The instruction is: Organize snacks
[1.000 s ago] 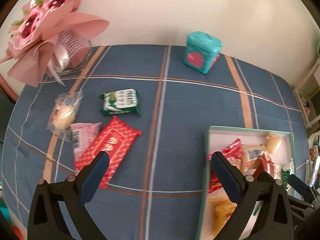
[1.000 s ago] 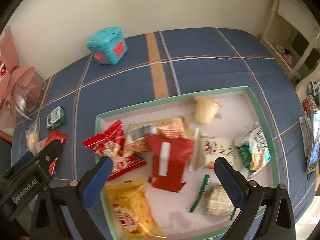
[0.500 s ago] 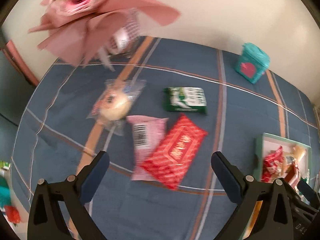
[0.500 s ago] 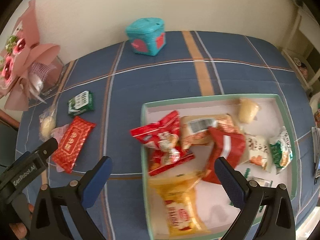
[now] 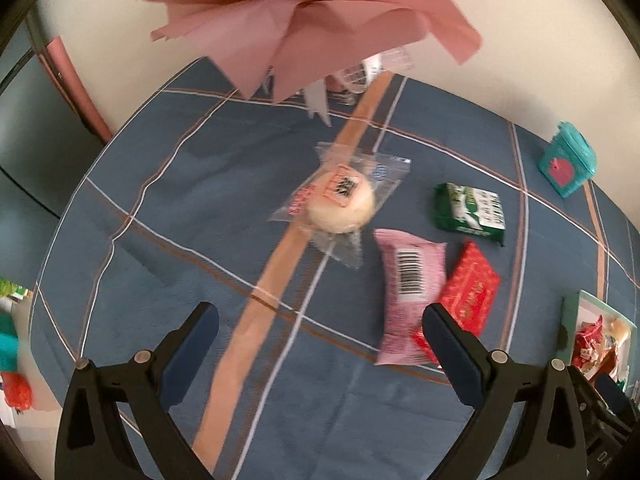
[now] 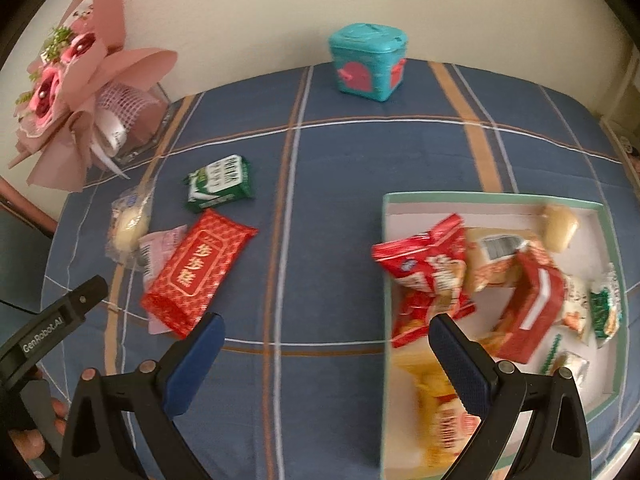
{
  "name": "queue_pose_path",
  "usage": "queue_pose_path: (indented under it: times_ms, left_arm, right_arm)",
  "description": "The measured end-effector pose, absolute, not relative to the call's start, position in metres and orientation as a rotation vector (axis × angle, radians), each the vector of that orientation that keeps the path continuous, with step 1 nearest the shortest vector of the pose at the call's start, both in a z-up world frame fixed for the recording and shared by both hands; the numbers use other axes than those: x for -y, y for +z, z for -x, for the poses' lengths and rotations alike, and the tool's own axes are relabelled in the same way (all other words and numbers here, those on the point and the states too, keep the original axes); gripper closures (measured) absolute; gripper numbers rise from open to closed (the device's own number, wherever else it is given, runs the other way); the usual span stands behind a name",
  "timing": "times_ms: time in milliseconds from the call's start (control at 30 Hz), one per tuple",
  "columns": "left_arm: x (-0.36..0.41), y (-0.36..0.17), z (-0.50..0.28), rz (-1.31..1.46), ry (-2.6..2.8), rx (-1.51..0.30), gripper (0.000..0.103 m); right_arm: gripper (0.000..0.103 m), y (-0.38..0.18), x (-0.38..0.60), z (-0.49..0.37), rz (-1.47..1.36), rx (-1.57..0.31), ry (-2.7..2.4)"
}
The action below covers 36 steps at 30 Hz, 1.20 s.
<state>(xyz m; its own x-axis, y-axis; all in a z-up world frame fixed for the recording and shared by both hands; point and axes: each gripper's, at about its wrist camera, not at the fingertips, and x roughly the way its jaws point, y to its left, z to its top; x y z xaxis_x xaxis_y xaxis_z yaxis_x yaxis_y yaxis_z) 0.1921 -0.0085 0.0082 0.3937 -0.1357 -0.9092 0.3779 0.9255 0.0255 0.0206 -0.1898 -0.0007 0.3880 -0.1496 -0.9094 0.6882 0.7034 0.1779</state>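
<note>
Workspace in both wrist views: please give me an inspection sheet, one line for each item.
Surface: blue plaid tablecloth, flat.
Job's things: four loose snacks at the left: clear-wrapped bun, green packet, pink packet, red packet lying partly over the pink one. Box at the right holds many snacks.
Clutter: teal container at the far edge; pink bouquet at the far left.
Grippers: left claw open, empty, above the cloth near the loose snacks; right claw open, empty, by the box's left wall.
Cables: nothing seen.
Surroundings: pale wall behind.

Glossy plastic wrappers (image 5: 412, 280), woven tablecloth (image 5: 192, 216)
</note>
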Motion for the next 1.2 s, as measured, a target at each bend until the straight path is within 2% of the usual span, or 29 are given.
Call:
queue_pose_path:
  times_ms: [500,1200]
  left_arm:
    - [-0.001,-0.019,-0.219,-0.178,-0.285,-1.149,0.002]
    - [-0.01,-0.043,-0.249,-0.085,-0.227,-1.164,0.002]
  right_arm:
    - [0.0,-0.011,0.165,-0.075,-0.587,-0.961,-0.479]
    - [0.0,-0.044,0.16,-0.121,-0.566,-0.98,-0.441]
